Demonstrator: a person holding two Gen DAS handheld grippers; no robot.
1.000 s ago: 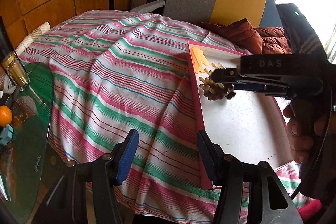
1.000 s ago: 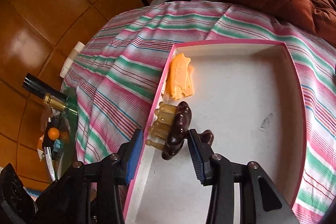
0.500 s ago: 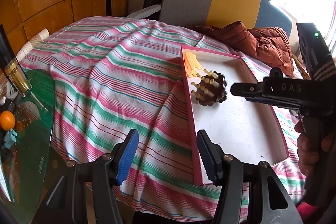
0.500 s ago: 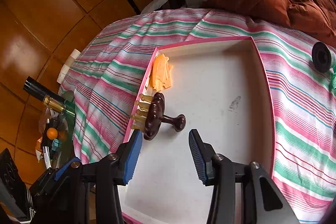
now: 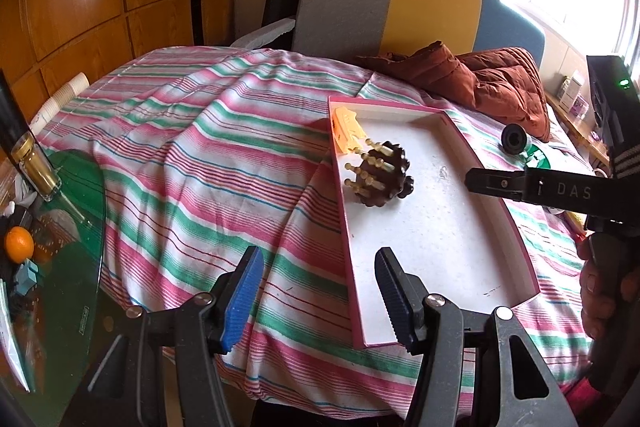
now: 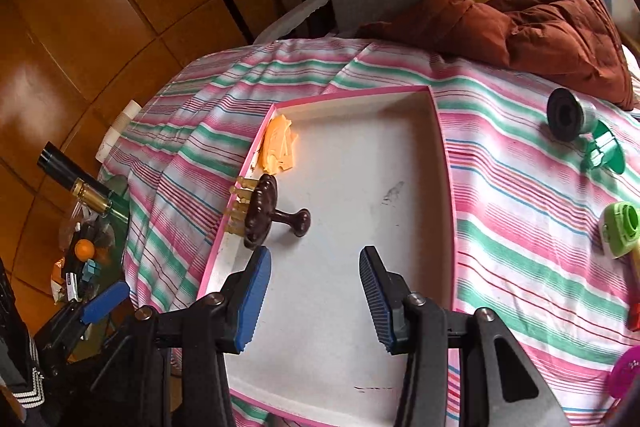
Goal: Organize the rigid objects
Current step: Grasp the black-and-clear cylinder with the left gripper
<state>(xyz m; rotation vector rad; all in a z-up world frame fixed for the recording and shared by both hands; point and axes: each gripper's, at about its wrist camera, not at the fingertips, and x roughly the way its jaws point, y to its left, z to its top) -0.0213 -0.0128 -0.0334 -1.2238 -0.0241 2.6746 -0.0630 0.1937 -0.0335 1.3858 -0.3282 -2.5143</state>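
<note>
Judging by the layout, two pieces, the orange comb (image 6: 279,147) and dark massage brush (image 6: 264,215), lie in the pink-rimmed tray (image 6: 446,195), several remain on the striped counter (image 6: 520,211), both grippers' fingers apart and empty.

Worktop (image 5: 180,163) was round-edged, fully draped in a striped pink/green/white cloth (image 6: 520,195) hanging over the rim. Directly on the cloth: a shallow pink-rimmed white tray (image 6: 446,187), a rust-brown quilted jacket (image 6: 540,27) bunched at the far edge, and, well apart from the tray on its right side, a black round cap (image 6: 564,115) touching a green plastic piece (image 6: 606,147). A lime-green round item (image 6: 620,229) and a magenta item (image 6: 626,371) lay nearer on that same side, partly cut off at the frame edge.
</note>
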